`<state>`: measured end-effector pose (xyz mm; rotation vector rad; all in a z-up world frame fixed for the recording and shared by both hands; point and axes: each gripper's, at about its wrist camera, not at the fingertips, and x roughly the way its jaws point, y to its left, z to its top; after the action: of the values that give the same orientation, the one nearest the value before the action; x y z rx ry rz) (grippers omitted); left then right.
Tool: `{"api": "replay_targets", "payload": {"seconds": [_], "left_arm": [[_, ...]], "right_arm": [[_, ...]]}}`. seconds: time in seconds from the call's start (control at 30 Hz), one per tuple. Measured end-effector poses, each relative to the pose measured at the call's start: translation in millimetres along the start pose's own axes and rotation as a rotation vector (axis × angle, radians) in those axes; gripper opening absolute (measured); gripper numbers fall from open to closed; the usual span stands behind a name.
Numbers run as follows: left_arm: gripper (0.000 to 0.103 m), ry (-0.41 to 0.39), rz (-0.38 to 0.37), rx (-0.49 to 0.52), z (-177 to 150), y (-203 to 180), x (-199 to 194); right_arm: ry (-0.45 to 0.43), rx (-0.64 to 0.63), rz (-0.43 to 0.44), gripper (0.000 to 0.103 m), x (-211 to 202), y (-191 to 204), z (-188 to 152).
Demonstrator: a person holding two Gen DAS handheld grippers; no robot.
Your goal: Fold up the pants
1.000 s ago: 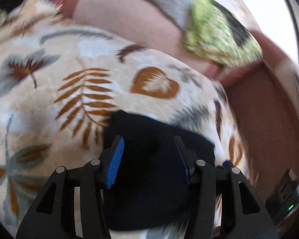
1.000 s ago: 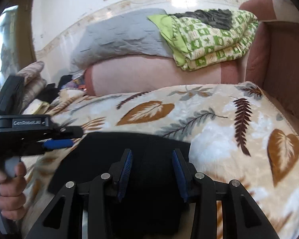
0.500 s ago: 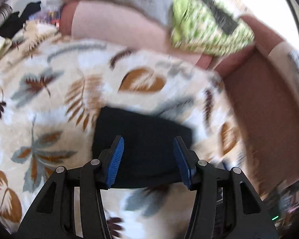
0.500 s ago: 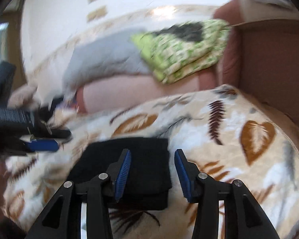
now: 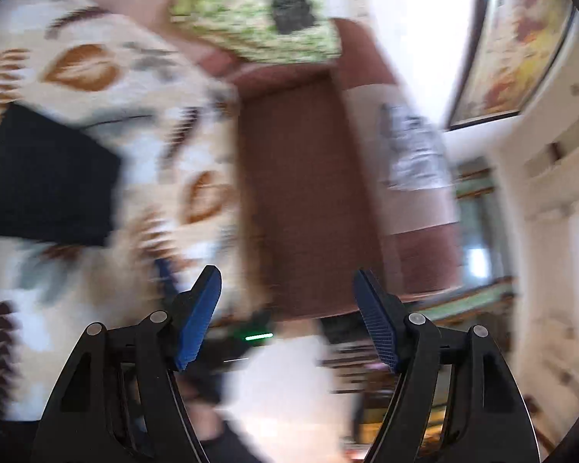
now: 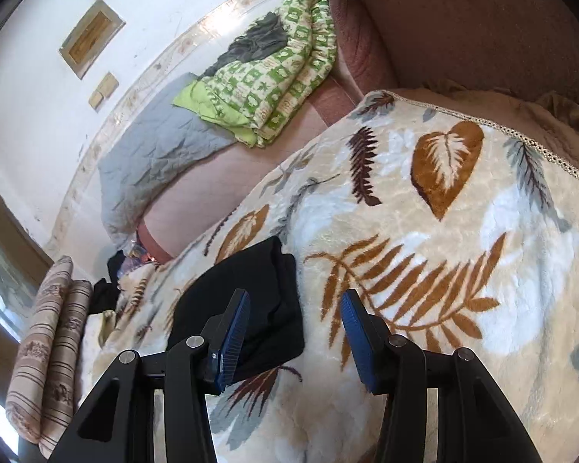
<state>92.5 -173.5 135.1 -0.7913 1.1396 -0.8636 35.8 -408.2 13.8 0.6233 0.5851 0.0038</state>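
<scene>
**Both claws spread and empty, folded pants lying on the leaf blanket**

Through the left wrist camera I am looking at a heavily smeared frame. My left gripper is sitting at the bottom centre with its blue pads spread wide and nothing between them. The black pants are lying as a flat dark block at the left edge of the frame, well apart from the fingers, on the cream blanket with its brown and grey leaves. A brown sofa is filling the middle of the frame, and a green patterned quilt is sitting at the top centre. A framed picture is hanging at the upper right. A blurred dark shape with a green light is showing just behind the left finger; I think it may be the other handle, but the blur is too strong to be sure.

Through the right wrist camera the view is sharp. My right gripper is hovering at the bottom centre, its jaws standing apart and holding nothing. The pants are lying folded in a compact stack just left of centre, partly behind the left finger, resting on the blanket. The green quilt is lying at the upper centre beside a grey quilted cover. Striped cushions are stacked at the lower left.
</scene>
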Motion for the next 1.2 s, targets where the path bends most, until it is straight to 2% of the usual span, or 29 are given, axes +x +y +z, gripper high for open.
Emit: {"api": "replay_targets", "payload": {"seconds": [0.03,0.07,0.1,0.17,0.2,0.27,0.33,0.37,0.47,0.53,0.57,0.6,0.63,0.67,0.73,0.83,0.97,1.07,1.1,1.13,1.2], "left_arm": [[0.071,-0.012,0.046,0.014,-8.9,14.7,-0.7],[0.071,-0.016,0.059,0.015,-17.6,28.1,-0.1],[0.071,-0.001,0.05,-0.002,-25.9,45.1,5.8],[0.071,0.092,-0.058,-0.079,-36.4,90.3,23.5],[0.071,0.12,-0.082,-0.121,-39.0,109.4,30.4],[0.071,0.089,-0.03,-0.154,-34.7,130.7,32.0],[0.071,0.021,0.084,-0.127,-23.6,134.4,24.3],[0.071,-0.027,0.173,-0.069,-15.3,129.5,18.4],[0.071,-0.168,0.495,0.123,1.5,110.9,9.2],[0.072,-0.287,0.769,0.324,0.9,99.0,12.7],[0.072,-0.335,0.855,0.398,-7.1,101.1,11.4],[0.072,-0.377,0.908,0.452,-14.1,106.8,12.8],[0.072,-0.383,0.936,0.487,-21.7,115.5,17.8],[0.072,-0.343,0.948,0.477,-23.1,124.1,19.6],[0.072,-0.281,0.877,0.474,-23.6,132.2,18.9],[0.072,-0.319,0.866,0.53,-23.9,121.2,17.1],[0.073,-0.298,0.825,0.523,-20.1,117.9,20.6],[0.073,-0.283,0.806,0.494,-16.8,116.9,21.0],[0.075,-0.291,0.81,0.501,-18.4,112.9,19.3],[0.081,-0.301,0.816,0.514,-19.8,110.9,18.1],[0.084,-0.305,0.815,0.53,-21.2,108.4,19.0]], "right_arm": [[0.004,-0.006,0.004,0.047,0.2,1.5,-0.5],[0.007,-0.011,0.005,0.047,0.3,1.9,-0.9],[0.01,-0.016,0.007,0.047,1.2,3.2,-1.5],[0.023,-0.022,0.013,0.047,4.1,5.0,-2.4],[0.032,-0.026,0.014,0.047,6.0,5.7,-2.9],[0.051,-0.037,0.019,0.047,10.5,7.2,-3.4],[0.068,-0.051,0.027,0.047,14.7,8.9,-4.0],[0.074,-0.058,0.026,0.047,16.5,10.0,-4.0],[0.1,-0.084,0.027,0.047,24.3,15.1,-5.6],[0.118,-0.118,0.011,0.047,28.6,21.5,-8.9],[0.124,-0.147,0.006,0.047,29.7,27.3,-11.2],[0.129,-0.172,0.001,0.047,29.9,31.6,-13.3],[0.136,-0.205,-0.011,0.047,28.8,37.7,-15.3],[0.146,-0.243,-0.034,0.047,26.4,44.4,-17.0],[0.172,-0.325,-0.07,0.047,22.3,55.9,-21.1],[0.207,-0.447,-0.089,0.047,18.7,68.3,-26.6],[0.179,-0.643,-0.203,0.047,15.4,80.5,-33.7],[0.185,-0.595,-0.191,0.047,17.9,69.8,-30.3],[0.188,-0.572,-0.197,0.047,18.5,65.7,-27.7],[0.181,-0.547,-0.208,0.047,17.7,61.6,-25.0],[0.154,-0.529,-0.245,0.047,14.5,59.2,-21.6]]}}
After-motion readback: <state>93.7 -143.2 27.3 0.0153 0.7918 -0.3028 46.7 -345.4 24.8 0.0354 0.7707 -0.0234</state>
